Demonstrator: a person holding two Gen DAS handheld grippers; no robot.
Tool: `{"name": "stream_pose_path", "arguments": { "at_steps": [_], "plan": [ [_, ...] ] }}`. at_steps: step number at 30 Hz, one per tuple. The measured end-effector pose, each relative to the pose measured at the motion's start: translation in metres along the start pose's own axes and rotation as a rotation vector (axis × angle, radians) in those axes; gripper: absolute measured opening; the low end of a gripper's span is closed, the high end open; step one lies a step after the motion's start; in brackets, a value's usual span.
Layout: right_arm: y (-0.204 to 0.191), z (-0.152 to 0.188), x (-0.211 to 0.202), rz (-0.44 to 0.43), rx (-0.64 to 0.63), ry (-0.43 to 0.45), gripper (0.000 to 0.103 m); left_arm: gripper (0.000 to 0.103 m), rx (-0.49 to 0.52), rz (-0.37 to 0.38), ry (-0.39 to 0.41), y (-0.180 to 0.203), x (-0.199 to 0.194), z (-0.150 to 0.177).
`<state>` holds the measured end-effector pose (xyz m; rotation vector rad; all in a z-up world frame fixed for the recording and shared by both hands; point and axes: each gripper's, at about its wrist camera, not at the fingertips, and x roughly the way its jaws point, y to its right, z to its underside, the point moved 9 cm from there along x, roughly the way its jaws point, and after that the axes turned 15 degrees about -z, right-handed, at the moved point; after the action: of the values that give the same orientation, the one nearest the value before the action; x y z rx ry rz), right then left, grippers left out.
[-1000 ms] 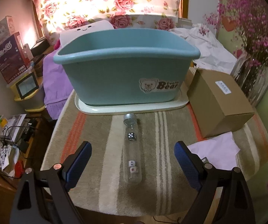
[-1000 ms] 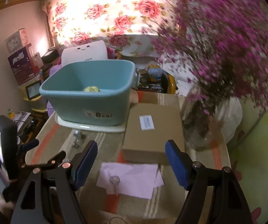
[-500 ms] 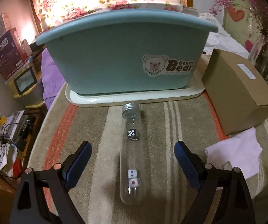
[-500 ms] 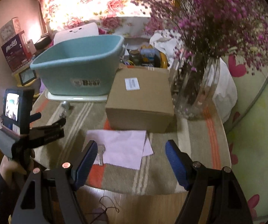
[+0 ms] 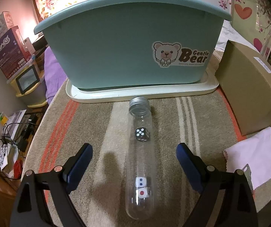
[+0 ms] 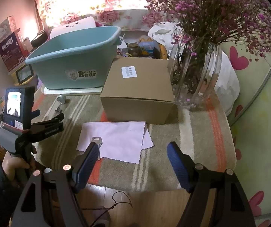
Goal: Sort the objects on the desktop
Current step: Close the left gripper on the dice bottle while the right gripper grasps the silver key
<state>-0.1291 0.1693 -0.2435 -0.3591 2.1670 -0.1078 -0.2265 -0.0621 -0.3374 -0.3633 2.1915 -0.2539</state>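
The left tool (image 5: 134, 158) is wide open and holds nothing. A clear tube (image 5: 140, 162) lies on the worktop (image 5: 101, 117) between its two blue fingers (image 5: 79, 162), but they do not touch it. Inside the tube are a black dice (image 5: 142, 134) and two white dice (image 5: 142, 187). Its silver cap (image 5: 138, 103) points at a cream tray (image 5: 90, 96). A big blue tub (image 5: 120, 45) with a bear sticker sits on the tray.

The right tool (image 6: 133, 157) is wide open too, with nothing in it. Just past it, a pink cloth (image 6: 116, 139) lies flat on the worktop. A small silver key (image 6: 97, 141) rests on the cloth's left edge. Behind the cloth is a brown box (image 6: 138, 90), and beside the box stands a glass vase (image 6: 197, 79) of purple flowers.
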Motion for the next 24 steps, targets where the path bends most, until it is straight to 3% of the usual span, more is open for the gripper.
{"name": "stream_pose_path", "arguments": {
  "at_steps": [2, 4, 9, 13, 17, 24],
  "plan": [
    [-0.001, 0.001, 0.001, 0.0, -0.001, -0.004, 0.079, 0.088, -0.003, 0.001, -0.001, 0.0, 0.001, 0.0],
    [-0.001, 0.002, 0.002, -0.002, 0.001, -0.007, 0.079, 0.073, 0.001, -0.004, -0.002, 0.001, 0.002, 0.0],
    [-0.003, 0.003, 0.003, -0.003, -0.003, -0.01, 0.079, 0.059, 0.009, -0.016, -0.017, 0.002, 0.006, 0.004],
    [-0.003, 0.005, 0.003, -0.002, -0.004, -0.014, 0.079, 0.038, 0.007, -0.022, -0.014, 0.001, 0.007, 0.005],
    [-0.004, 0.008, 0.007, -0.008, -0.004, -0.022, 0.079, 0.032, 0.021, -0.031, 0.003, 0.001, 0.008, 0.004],
    [-0.011, 0.012, 0.011, -0.026, -0.006, -0.026, 0.079, 0.032, -0.008, -0.011, -0.006, -0.001, 0.008, 0.004]
  ]
}}
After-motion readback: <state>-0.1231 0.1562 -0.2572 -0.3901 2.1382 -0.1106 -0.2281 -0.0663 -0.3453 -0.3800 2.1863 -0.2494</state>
